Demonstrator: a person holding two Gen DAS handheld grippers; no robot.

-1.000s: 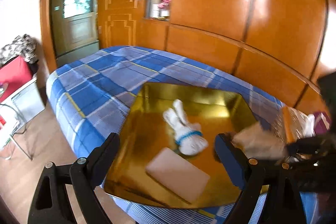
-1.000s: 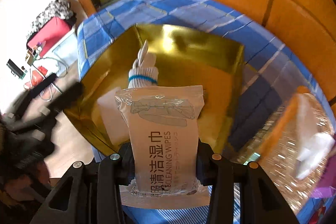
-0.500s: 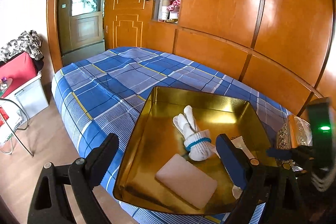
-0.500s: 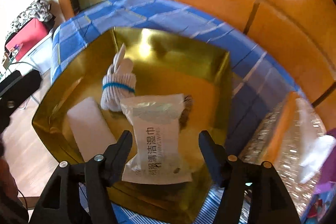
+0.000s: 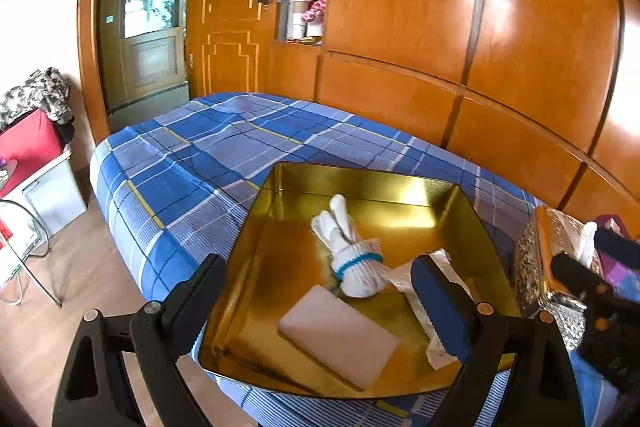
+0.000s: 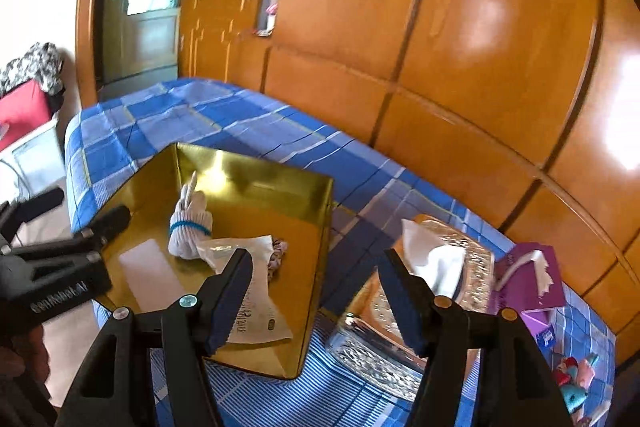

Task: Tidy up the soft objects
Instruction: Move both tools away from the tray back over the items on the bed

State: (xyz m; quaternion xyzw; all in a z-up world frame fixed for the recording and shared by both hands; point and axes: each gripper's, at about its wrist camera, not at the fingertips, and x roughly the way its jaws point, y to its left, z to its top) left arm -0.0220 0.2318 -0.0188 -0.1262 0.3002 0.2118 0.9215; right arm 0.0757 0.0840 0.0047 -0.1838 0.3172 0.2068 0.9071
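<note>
My right claw [image 6: 316, 297] hangs apart, empty, the wipes pack [image 6: 256, 291] lying in the gold tray [image 6: 316, 219] just left of it. My left claw [image 5: 320, 301] gapes too, the glove [image 5: 352, 259] ahead.

The wipes pack [image 5: 420, 291] sits half behind the left gripper's finger [image 5: 436, 311], its print unreadable. In the right wrist view, a small patterned thing [image 6: 277, 255] peeks from behind the pack, possibly a scrunchie. Colourful items [image 6: 576, 379] at the corner are cut off.

glove [image 5: 352, 259], wipes [image 6: 256, 291], pad [image 5: 340, 335] in tray [image 5: 360, 179].
</note>
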